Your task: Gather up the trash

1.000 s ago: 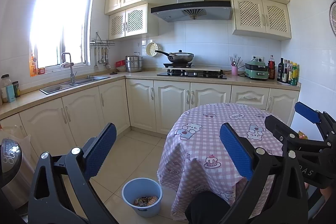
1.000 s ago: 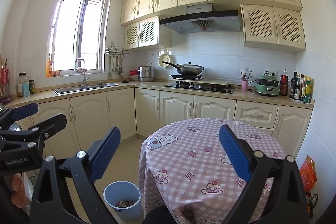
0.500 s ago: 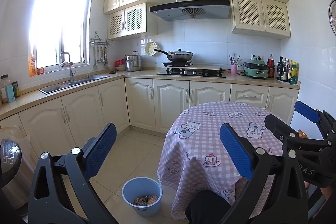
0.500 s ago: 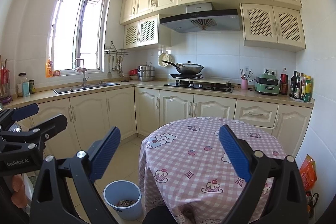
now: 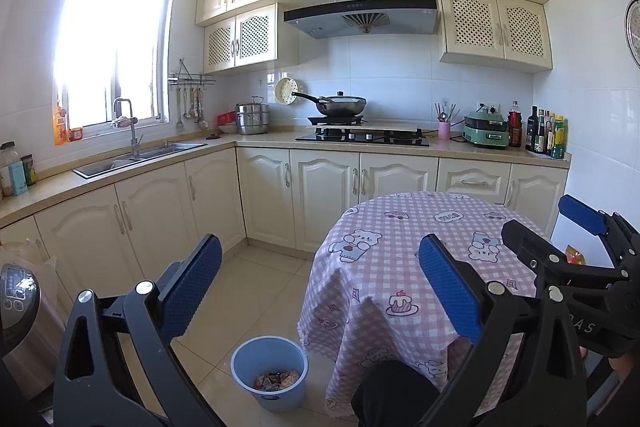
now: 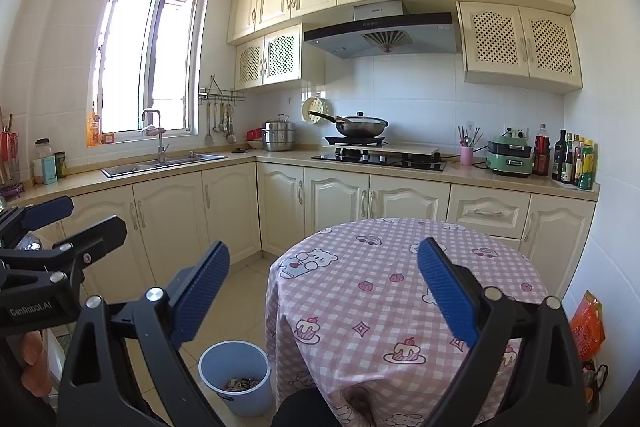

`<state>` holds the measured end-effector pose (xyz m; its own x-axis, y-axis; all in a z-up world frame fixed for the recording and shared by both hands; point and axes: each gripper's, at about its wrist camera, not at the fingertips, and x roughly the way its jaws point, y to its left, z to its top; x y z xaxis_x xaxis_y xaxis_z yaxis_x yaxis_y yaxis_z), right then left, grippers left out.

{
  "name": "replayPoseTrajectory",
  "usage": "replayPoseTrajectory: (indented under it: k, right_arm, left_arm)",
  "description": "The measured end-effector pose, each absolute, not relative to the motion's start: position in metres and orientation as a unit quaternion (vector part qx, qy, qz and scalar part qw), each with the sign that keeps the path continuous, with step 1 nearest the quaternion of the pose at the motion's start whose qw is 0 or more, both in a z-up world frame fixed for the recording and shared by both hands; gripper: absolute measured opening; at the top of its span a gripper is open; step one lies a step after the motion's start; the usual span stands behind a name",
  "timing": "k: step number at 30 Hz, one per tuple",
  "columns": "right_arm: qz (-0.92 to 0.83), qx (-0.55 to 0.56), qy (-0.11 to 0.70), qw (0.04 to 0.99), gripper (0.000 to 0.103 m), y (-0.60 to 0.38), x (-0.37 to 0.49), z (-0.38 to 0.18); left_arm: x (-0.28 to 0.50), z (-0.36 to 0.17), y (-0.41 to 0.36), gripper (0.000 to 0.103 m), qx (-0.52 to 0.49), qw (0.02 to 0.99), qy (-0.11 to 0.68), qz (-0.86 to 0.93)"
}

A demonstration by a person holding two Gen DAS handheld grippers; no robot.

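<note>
A cream-cabinet kitchen wraps around two walls. At far left a bright window (image 5: 112, 43) lights the steel sink (image 5: 136, 159) set in the beige counter (image 5: 248, 141). Further right, a steel pot (image 5: 252, 117) stands in the corner, then a wok (image 5: 342, 104) sits on the black hob (image 5: 362, 138) under the range hood (image 5: 360, 15). A pink utensil cup (image 5: 444, 129), a green cooker (image 5: 486, 135) and a row of bottles (image 5: 546, 133) close the counter's right end.

On the tiled floor (image 5: 264, 267) stands a blue bin (image 5: 270, 371) holding the trash (image 5: 276, 381), a heap of small wrappers at its bottom. It sits just beside the draped edge of the round table (image 5: 420, 239), whose top is covered in pink checked cloth. An orange bag (image 6: 586, 327) leans against the wall to the table's right.

The left gripper (image 5: 320, 285) is spread wide with nothing between its blue pads, hovering over the floor and the table's near edge. The right gripper (image 6: 324, 289) is likewise spread and empty, above the table's front. Each shows at the edge of the other's view. A dark knee hides part of the cloth at the bottom.

Compared with a second ago, both views are almost the same; the scene sits only slightly lower in frame.
</note>
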<state>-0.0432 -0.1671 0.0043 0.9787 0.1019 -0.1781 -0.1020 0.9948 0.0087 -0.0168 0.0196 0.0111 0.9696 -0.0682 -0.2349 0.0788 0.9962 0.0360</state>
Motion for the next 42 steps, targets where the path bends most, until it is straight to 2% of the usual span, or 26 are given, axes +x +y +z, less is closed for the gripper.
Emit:
replayPoseTrajectory:
  k: [42]
  right_arm:
    - [0.053,0.001,0.093,0.994,0.093,-0.1709,-0.0412,0.0000]
  left_arm:
    - [-0.0168,0.0081,0.0216,0.095,0.019,0.991,0.122,-0.043]
